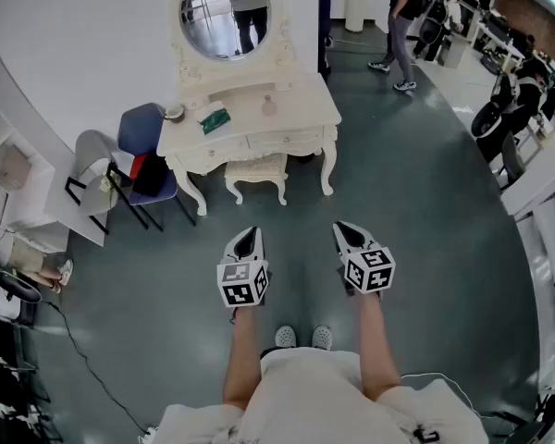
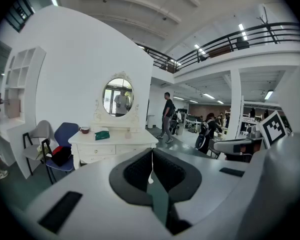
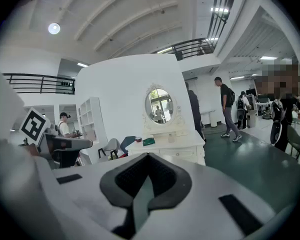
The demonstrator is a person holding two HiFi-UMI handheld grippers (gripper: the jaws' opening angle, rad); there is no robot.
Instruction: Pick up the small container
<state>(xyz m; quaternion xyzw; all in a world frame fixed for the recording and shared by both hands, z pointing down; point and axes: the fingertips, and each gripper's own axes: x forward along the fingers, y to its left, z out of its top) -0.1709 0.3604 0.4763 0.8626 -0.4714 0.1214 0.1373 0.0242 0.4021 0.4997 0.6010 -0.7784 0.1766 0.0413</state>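
Observation:
The small container [image 1: 269,105], a pale pinkish bottle, stands upright on the white dressing table [image 1: 305,109], below the oval mirror [image 1: 225,12]. It also shows as the little bottle [image 2: 128,132] in the left gripper view and the little bottle [image 3: 171,137] in the right gripper view. My left gripper [image 1: 247,240] and right gripper [image 1: 351,234] hang side by side over the green floor, well short of the table. Both point toward it. The left gripper [image 2: 151,156] has its pads together with nothing between them. So does the right gripper [image 3: 148,155].
A green packet [image 1: 214,118] and a cup [image 1: 174,112] lie left of the container on the table. A white stool [image 1: 256,172] sits under the table front. A blue chair [image 1: 143,146] and a grey chair [image 1: 92,155] stand to its left. A person [image 1: 402,26] walks behind; scooters [image 1: 499,109] are at right.

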